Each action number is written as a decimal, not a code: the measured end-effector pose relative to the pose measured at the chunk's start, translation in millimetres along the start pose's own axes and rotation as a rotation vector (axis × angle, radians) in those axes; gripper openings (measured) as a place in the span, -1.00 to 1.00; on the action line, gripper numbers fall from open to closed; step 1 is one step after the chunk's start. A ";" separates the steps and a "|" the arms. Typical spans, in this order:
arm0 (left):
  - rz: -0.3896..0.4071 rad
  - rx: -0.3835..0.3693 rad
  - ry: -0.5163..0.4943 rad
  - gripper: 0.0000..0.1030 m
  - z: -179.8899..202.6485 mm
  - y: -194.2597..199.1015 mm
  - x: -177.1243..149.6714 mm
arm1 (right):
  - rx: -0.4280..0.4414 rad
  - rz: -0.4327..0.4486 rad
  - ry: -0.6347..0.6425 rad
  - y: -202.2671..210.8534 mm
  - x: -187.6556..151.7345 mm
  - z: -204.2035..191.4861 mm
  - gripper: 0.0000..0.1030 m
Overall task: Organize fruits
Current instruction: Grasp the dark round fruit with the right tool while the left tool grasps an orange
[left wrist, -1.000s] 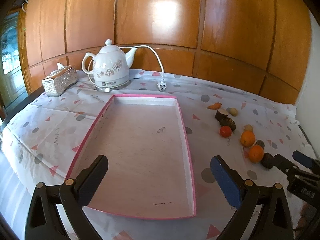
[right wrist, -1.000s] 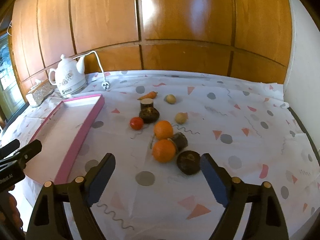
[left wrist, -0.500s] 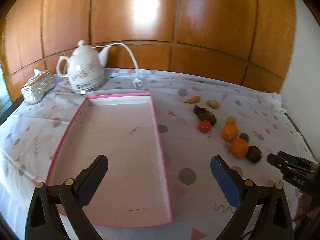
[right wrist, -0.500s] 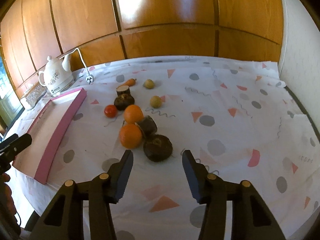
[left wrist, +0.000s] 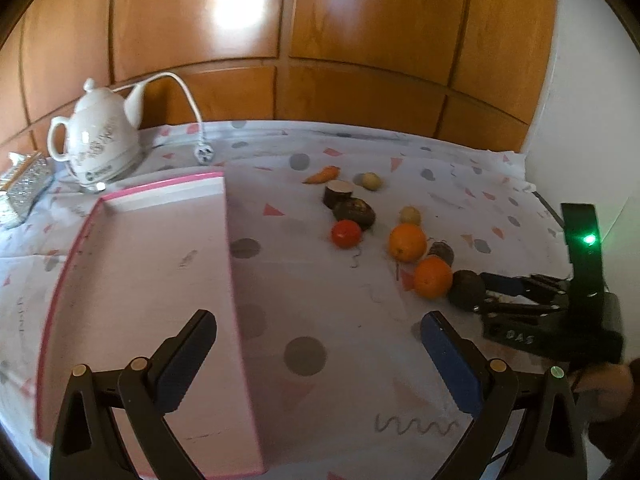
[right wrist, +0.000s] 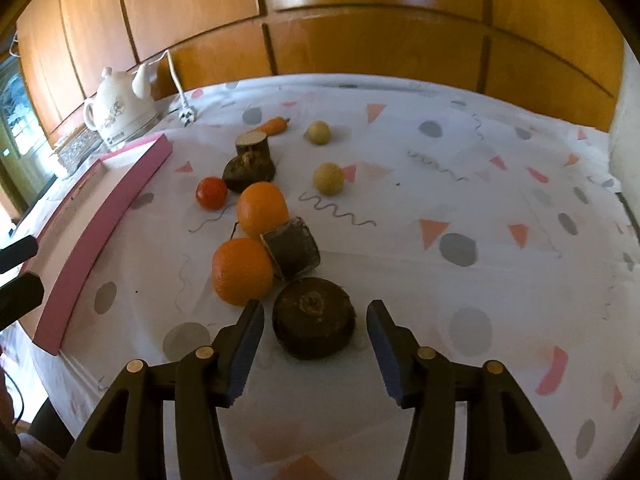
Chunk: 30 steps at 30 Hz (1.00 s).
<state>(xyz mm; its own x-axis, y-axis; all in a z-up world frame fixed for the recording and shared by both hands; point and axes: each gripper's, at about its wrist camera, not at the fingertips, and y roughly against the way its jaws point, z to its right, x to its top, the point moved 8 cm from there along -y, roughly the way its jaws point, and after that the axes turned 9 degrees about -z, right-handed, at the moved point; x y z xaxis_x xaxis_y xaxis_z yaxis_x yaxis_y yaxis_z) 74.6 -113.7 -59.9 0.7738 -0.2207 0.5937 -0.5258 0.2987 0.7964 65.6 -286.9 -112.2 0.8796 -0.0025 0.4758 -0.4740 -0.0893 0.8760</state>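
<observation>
Tablecloth on the bench: white, printed with grey dots, pink and orange triangles and dark squiggles — tray has a hot-pink rim and pale pink floor. Produce: two oranges orange, tomato red, carrot orange, two small round pieces pale yellow, the round piece between the right hand-held gripper pads dark brown. Kettle white with a faint floral print, wall panels glossy orange-brown — both grippers black with blue pads.

I see glossy varnished orange-brown wood panelling throwing back glare above a matt, creased white patterned tablecloth. The white glazed ceramic kettle shines; the shallow pink-rimmed tray looks like matt card. My nearest dark brown round fruit looks rough and dull, and the orange citrus fruit beside it is finely dimpled.
</observation>
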 end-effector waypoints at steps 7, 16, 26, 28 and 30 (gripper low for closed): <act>-0.049 -0.080 -0.050 0.61 29.4 -24.2 9.2 | -0.051 0.024 -0.042 -1.9 0.1 16.9 -0.17; -0.124 -0.140 -0.120 0.48 74.8 -66.1 18.6 | -0.162 0.077 -0.124 3.1 0.6 52.7 -0.16; -0.176 -0.180 -0.161 0.13 102.0 -104.6 24.3 | -0.112 0.102 -0.177 3.4 -1.4 58.0 -0.16; -0.183 -0.183 -0.148 0.04 101.7 -110.5 24.0 | -0.111 0.104 -0.179 2.8 -1.1 58.3 -0.16; -0.164 -0.198 -0.145 -0.13 102.5 -109.9 25.6 | -0.111 0.105 -0.180 2.5 -1.3 58.3 -0.16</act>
<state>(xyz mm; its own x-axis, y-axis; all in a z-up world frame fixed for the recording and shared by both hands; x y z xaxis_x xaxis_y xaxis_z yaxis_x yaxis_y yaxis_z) 115.9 -247.3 -120.3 0.7769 -0.4073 0.4802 -0.3073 0.4203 0.8537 65.6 -345.2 -115.3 0.8136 -0.1848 0.5513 -0.5559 0.0305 0.8307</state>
